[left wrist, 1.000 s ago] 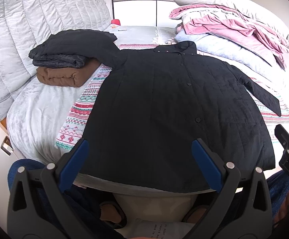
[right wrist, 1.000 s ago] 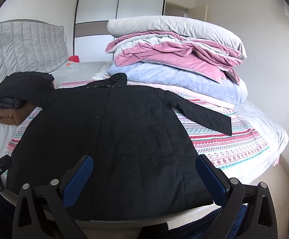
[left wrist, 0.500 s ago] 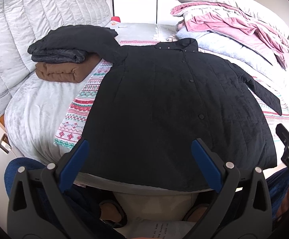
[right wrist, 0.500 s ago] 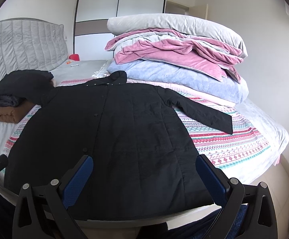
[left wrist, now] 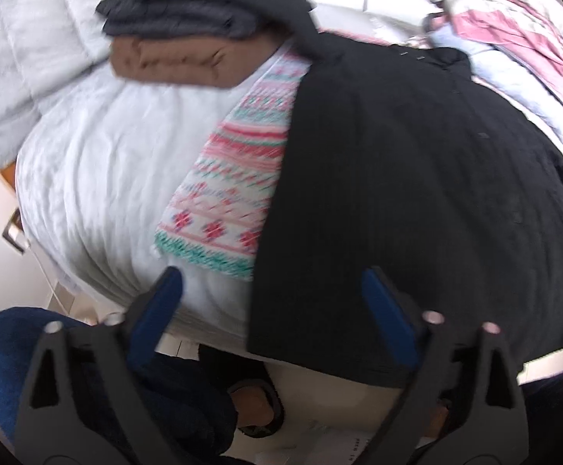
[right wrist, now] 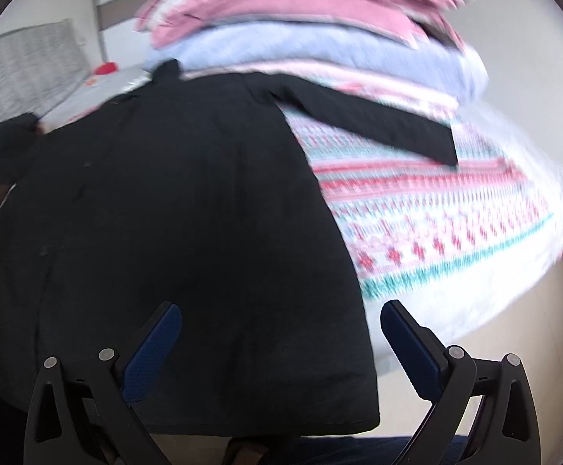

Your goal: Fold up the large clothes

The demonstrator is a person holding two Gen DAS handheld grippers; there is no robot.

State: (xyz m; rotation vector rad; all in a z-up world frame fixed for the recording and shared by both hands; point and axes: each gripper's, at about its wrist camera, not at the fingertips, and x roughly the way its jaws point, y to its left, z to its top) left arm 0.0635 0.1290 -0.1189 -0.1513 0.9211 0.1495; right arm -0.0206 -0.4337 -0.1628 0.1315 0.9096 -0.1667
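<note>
Soft, bulky and likely limp, the black coat [left wrist: 417, 193] on the bed [left wrist: 99, 178] suits hem-corner grips, both the left tool [left wrist: 271, 290] and right tool [right wrist: 281, 325] gaping empty.

Patterned blanket [left wrist: 238, 178], folded brown and dark clothes [left wrist: 188, 58], stacked pink bedding [right wrist: 300, 11], grey headboard [left wrist: 29, 38]

Bed [left wrist: 99, 178] in pale grey cover carries a patterned blanket [left wrist: 238, 178] with a black coat [left wrist: 417, 193] spread flat over it, folded brown and black garments [left wrist: 188, 42] stacked near the headboard, piled bedding [right wrist: 320, 35] alongside.
</note>
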